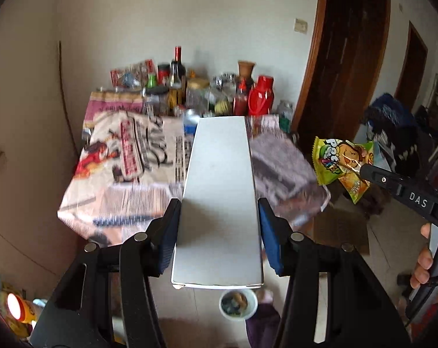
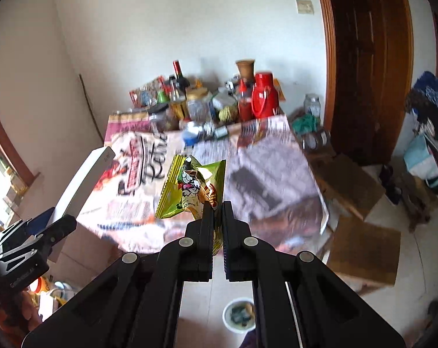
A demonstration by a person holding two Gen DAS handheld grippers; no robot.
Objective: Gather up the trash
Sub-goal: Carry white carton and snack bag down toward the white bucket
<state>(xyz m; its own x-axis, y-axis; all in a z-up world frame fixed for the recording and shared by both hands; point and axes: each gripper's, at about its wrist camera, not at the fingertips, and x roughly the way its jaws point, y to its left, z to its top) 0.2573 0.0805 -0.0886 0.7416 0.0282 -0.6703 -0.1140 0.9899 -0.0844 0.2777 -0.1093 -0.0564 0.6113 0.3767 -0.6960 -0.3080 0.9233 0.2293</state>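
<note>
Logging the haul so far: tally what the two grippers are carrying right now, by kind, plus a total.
White flat box, clamped in the left gripper: 1
Green snack wrapper, pinched in the right gripper: 1
Total held: 2

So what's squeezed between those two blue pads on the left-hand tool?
A long flat white box, gripped across its width between the left gripper's blue pads; the left wrist view shows it plainly.

Saw white wall [image 2: 161,29] at 12, dark wood door [image 2: 369,58] at 2, newspaper-covered table [image 2: 137,197] ctr, pale tiled floor [image 2: 416,261] at 4.
</note>
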